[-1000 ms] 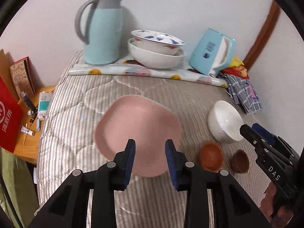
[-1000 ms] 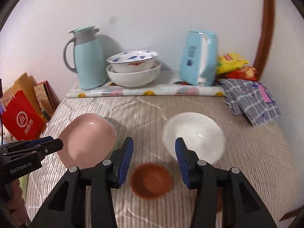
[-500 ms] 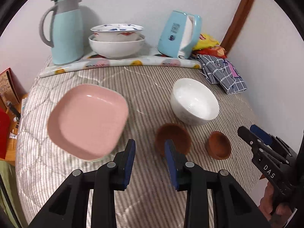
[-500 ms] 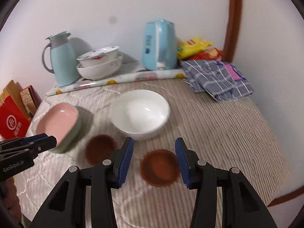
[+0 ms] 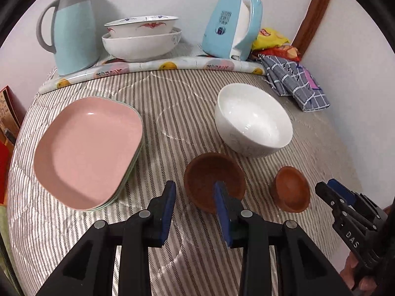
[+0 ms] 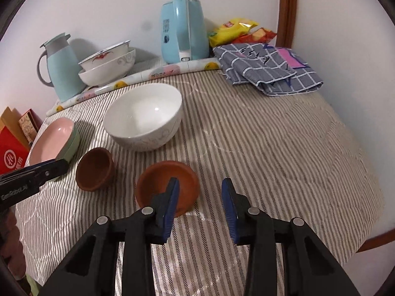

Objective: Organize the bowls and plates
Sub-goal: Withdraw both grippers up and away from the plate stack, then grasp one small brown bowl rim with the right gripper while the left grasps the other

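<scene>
While both jaws stand spread | left gripper [image 5: 195,192] at upright brown bowl [image 5: 214,180] | right gripper [image 6: 200,190] empty

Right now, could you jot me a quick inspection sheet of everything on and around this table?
Surface: striped quilted cloth; rolled fruit-print mat at the back.
Job's things: pink plate on a stack of greenish ones; white bowl; larger brown bowl; smaller brown bowl; two stacked white bowls by the wall.
Clutter: blue jug, blue kettle, snack packets, checked cloth.
Grippers: left gripper open, one finger over the larger brown bowl; right gripper open, one finger over the smaller one.
Cables: nothing seen.
Surroundings: white wall, wooden frame, red box.
</scene>
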